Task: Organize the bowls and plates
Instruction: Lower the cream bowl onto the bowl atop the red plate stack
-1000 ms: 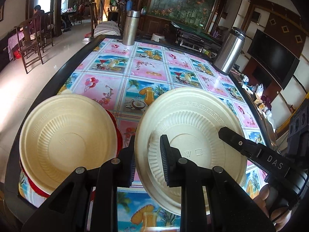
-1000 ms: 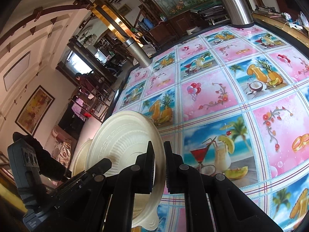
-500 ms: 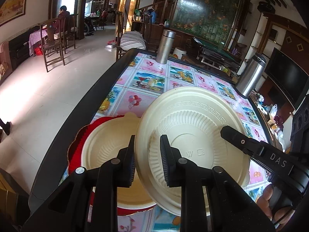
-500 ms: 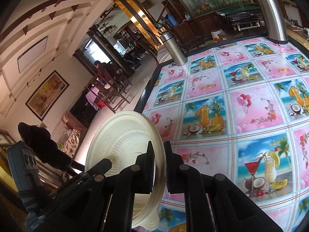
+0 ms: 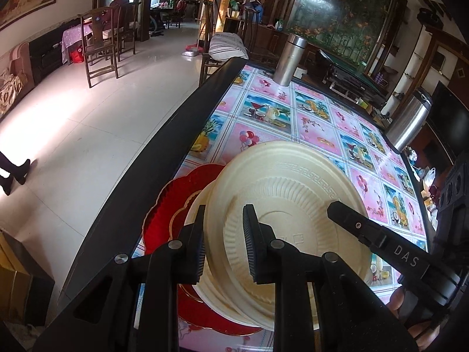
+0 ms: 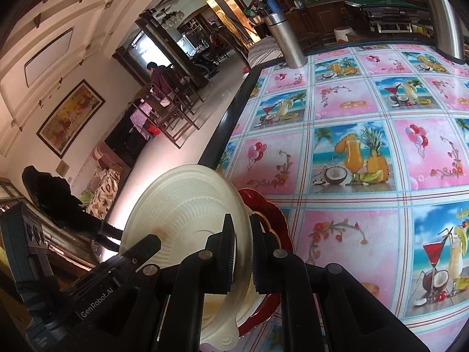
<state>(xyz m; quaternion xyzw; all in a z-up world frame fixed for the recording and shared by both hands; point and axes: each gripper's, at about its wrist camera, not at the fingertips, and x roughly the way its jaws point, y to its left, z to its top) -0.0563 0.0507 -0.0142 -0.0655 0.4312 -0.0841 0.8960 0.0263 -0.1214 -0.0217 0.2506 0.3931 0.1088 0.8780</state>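
A cream paper plate [image 5: 293, 202] hangs tilted over the table's left edge, held from two sides. My left gripper [image 5: 224, 217] is shut on its near rim. My right gripper [image 6: 241, 228] is shut on the same cream plate [image 6: 181, 205] at the opposite rim; one of its fingers [image 5: 366, 231] shows in the left wrist view. Under the held plate lies a red scalloped plate [image 5: 173, 205] with another cream plate [image 5: 200, 202] on it, mostly covered. In the right wrist view the red plate [image 6: 272, 214] peeks out behind the fingers.
The table [image 5: 176, 135] has a dark raised edge and a pink picture cloth. Two steel flasks [image 5: 290, 55] [image 5: 410, 120] stand at its far end. A cardboard box [image 5: 14, 278] sits on the floor to the left. Wooden chairs [image 5: 99, 55] and a seated person are beyond.
Both grippers have carried the cream plate to the left. It was beside the red-plate stack and now overlaps it from above. Neither grip has changed.
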